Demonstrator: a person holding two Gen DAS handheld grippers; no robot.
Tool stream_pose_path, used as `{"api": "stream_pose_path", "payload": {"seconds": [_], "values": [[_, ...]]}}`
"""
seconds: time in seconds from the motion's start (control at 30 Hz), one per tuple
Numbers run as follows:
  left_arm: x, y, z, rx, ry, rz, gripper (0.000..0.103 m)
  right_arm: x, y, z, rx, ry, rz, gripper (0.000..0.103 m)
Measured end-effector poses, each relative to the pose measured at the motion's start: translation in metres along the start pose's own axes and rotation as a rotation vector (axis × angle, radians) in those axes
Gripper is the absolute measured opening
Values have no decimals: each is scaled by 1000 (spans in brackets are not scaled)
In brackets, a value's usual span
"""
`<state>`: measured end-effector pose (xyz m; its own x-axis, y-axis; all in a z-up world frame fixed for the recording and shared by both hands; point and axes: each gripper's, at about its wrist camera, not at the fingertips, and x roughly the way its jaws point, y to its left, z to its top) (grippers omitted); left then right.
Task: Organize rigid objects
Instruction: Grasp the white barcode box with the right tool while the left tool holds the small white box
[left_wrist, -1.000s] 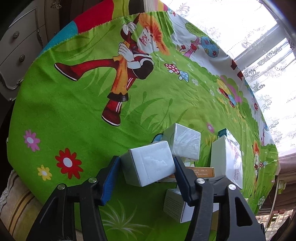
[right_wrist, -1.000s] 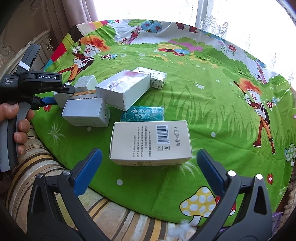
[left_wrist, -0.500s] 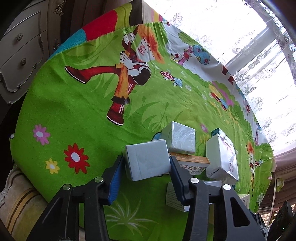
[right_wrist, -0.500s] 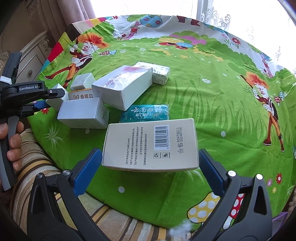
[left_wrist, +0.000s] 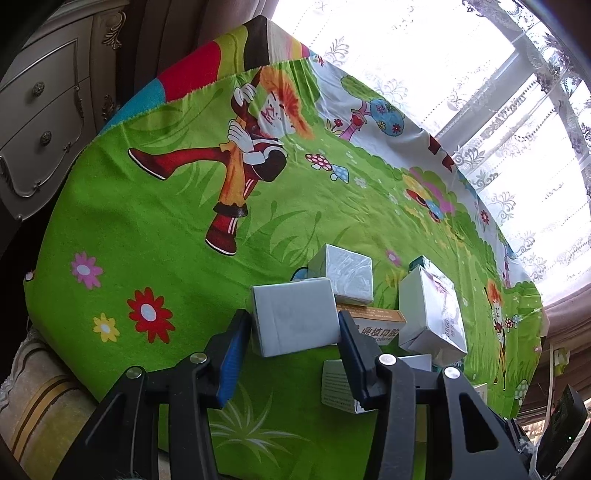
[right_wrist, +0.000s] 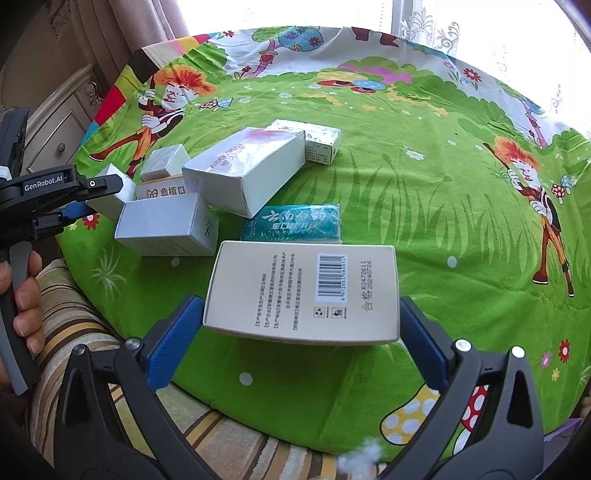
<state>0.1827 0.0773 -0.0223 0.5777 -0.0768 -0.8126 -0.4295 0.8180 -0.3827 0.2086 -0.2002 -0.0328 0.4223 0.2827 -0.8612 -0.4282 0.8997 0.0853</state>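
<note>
Left gripper (left_wrist: 293, 328) clamping pale grey box (left_wrist: 295, 317), right gripper (right_wrist: 301, 332) gripping barcoded white box (right_wrist: 303, 291), teal packet (right_wrist: 293, 223) at 12 o'clock, long white carton (right_wrist: 247, 170) at 11 o'clock, green cartoon tablecloth (right_wrist: 424, 206) beneath.

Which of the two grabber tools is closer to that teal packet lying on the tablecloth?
Right. The right gripper, holding the barcode box, sits just in front of the teal packet. The left gripper is off at the pile's far-left edge, with other boxes between.
</note>
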Motion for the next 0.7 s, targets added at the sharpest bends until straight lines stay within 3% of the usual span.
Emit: {"api": "stream_pose_path", "payload": {"seconds": [0.33, 0.7], "values": [[-20, -26, -10, 99, -82, -16, 49, 11, 0, -1, 20, 24, -36, 101], [-41, -41, -25, 147, -107, -53, 49, -21, -15, -20, 117, -38, -74, 101]]}}
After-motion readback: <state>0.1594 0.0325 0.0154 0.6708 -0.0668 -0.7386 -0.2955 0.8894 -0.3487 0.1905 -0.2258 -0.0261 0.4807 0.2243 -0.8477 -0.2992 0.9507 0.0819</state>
